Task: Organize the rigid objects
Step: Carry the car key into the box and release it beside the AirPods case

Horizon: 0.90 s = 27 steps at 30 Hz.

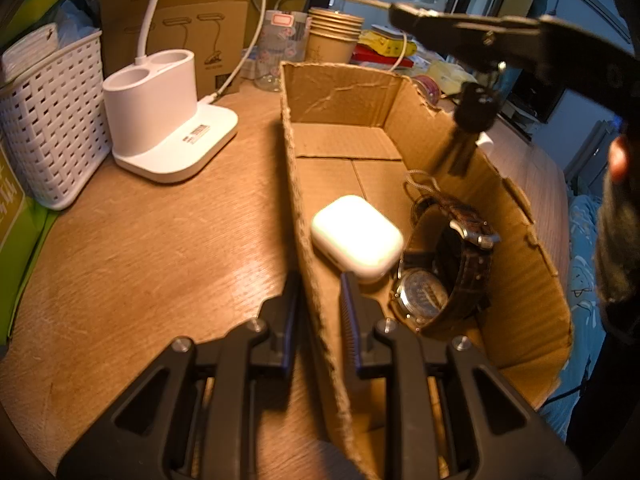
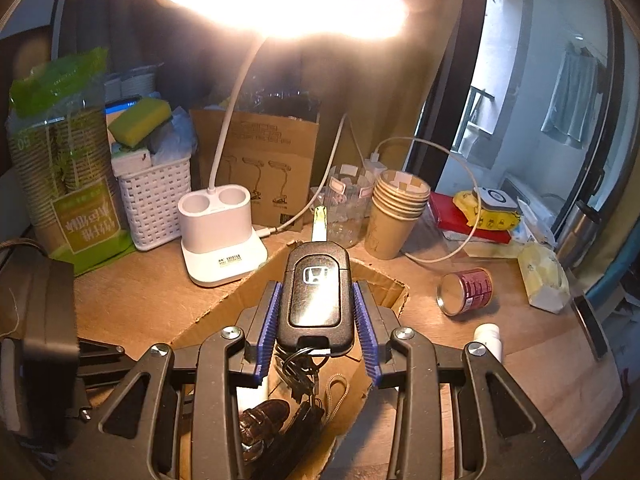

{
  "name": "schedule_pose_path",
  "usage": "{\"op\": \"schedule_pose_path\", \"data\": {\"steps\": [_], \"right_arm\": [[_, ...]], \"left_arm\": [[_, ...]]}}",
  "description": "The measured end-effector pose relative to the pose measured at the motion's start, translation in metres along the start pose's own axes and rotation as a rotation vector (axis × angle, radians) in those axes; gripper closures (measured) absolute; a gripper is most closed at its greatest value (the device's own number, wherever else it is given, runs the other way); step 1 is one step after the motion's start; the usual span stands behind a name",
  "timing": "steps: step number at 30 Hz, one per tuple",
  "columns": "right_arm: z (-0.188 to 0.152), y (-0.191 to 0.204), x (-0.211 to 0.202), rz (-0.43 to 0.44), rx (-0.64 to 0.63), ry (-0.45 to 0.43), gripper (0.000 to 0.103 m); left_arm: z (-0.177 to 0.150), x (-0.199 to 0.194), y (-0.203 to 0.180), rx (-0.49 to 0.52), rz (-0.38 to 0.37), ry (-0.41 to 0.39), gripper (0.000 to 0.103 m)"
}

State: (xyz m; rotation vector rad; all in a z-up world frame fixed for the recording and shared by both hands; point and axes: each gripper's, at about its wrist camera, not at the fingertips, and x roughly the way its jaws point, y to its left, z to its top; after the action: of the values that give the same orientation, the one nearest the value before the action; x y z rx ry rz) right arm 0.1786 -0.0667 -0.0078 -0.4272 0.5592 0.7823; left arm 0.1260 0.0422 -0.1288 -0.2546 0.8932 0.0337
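On the wooden desk an open cardboard box is seen, its near wall clamped between the fingers of the left gripper, one finger lying outside the wall and the other inside. Within the box a white earbud case is laid on the floor beside a wristwatch with a dark brown leather strap; the two are just beside each other, and whether they touch cannot be told. A thin grey cord is seen behind the watch.

Above the box, the right gripper is closed on a black car key, the fob being pinched from both sides by the blue ribbed pads and the metal blade pointed forward, away from the camera. A small bundle of dark keys and rings is hung from the fob's near end, over the open box. In the left wrist view the same key is seen from below, held high over the far right part of the box.

Behind the box a white lamp base with two round wells is stood, with a white basket to its left. A stack of paper cups is placed further back, next to a clear glass jar. To the right of the box, in the right wrist view, a small red tin is laid on its side, and a white bottle cap is partly hidden by the gripper.
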Motion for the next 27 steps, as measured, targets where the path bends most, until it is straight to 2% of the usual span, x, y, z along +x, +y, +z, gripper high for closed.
{"op": "schedule_pose_path", "data": {"steps": [15, 27], "right_arm": [[-0.015, 0.001, 0.033, 0.045, -0.014, 0.083, 0.065], [-0.031, 0.005, 0.061, 0.100, -0.032, 0.219, 0.065]], "left_arm": [[0.000, 0.000, 0.000, 0.000, 0.000, 0.000, 0.081], [0.000, 0.000, -0.001, 0.001, 0.000, 0.000, 0.081]]}}
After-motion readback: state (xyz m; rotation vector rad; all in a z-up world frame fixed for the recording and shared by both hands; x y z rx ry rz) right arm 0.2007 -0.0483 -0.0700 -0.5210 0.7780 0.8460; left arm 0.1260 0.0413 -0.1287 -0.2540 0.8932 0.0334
